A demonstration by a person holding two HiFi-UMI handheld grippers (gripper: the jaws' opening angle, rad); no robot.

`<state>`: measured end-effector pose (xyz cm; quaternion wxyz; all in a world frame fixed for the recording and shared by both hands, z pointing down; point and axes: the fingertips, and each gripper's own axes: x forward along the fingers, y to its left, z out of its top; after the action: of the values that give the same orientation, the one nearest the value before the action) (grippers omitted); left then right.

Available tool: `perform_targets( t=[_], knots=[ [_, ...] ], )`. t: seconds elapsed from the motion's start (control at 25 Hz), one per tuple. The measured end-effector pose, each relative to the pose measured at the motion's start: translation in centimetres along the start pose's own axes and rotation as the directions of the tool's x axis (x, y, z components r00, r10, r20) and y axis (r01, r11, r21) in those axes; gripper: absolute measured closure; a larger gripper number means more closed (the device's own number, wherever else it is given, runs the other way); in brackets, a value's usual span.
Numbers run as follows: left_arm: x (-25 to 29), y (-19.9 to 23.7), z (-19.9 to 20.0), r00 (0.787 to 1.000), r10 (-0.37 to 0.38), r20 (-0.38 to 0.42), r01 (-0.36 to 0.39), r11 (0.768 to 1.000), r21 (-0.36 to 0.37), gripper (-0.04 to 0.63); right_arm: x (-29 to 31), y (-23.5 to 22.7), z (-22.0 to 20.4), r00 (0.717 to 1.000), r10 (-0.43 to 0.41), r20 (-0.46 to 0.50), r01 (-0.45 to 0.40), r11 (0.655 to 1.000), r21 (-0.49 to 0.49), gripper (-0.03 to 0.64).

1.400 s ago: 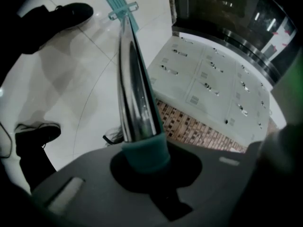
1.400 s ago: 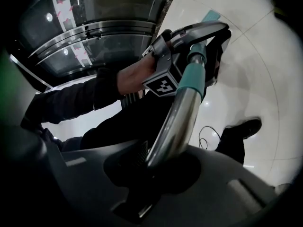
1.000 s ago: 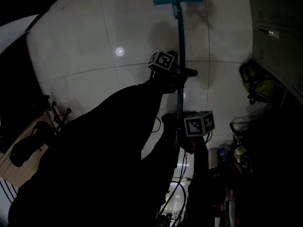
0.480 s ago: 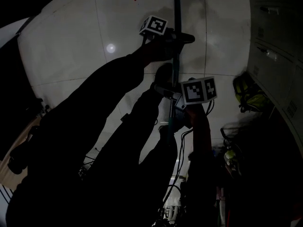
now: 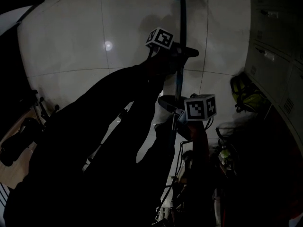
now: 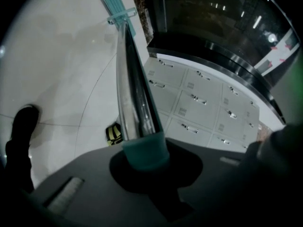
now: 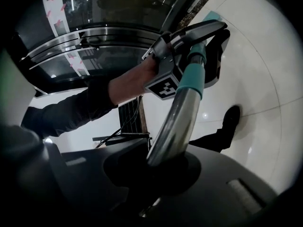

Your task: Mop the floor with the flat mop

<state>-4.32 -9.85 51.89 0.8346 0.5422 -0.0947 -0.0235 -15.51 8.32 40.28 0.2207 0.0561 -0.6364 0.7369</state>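
Gripping the mop pole (image 6: 133, 93) with both grippers.
Left gripper (image 5: 181, 52) clamps its teal sleeve (image 6: 144, 150) farther out, right gripper (image 5: 176, 110) clamps nearer; mop head (image 6: 117, 6) rests on white floor (image 5: 66, 41).

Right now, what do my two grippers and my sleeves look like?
The left gripper and right gripper are dark grey with broad moulded jaws. Each carries a white cube with black square markers. The left sleeve is dark and long.

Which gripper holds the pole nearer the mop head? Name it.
The left gripper: it clamps the pole ahead of the right gripper, nearer the mop head.
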Motion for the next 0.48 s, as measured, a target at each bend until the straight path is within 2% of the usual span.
perform_targets(
  t=[0.28, 0.4, 0.48],
  knots=[
    [0.2, 4.1, -15.7, 0.999, 0.042, -0.016, -0.042, 0.999, -0.028, 0.546, -0.2, 0.2, -16.1, 0.999, 0.033, -0.018, -0.032, 0.999, 0.034, 0.537],
    [0.4, 6.2, -22.6, 0.998, 0.053, -0.036, -0.054, 0.998, -0.027, 0.546, 0.0, -0.1, -23.0, 0.998, 0.057, -0.019, -0.057, 0.998, 0.01, 0.537],
    [0.6, 7.5, -26.9, 0.998, 0.059, -0.038, -0.06, 0.998, -0.023, 0.546, 0.0, -0.9, -27.7, 0.999, 0.034, -0.039, -0.034, 0.999, -0.01, 0.537]
  ],
)
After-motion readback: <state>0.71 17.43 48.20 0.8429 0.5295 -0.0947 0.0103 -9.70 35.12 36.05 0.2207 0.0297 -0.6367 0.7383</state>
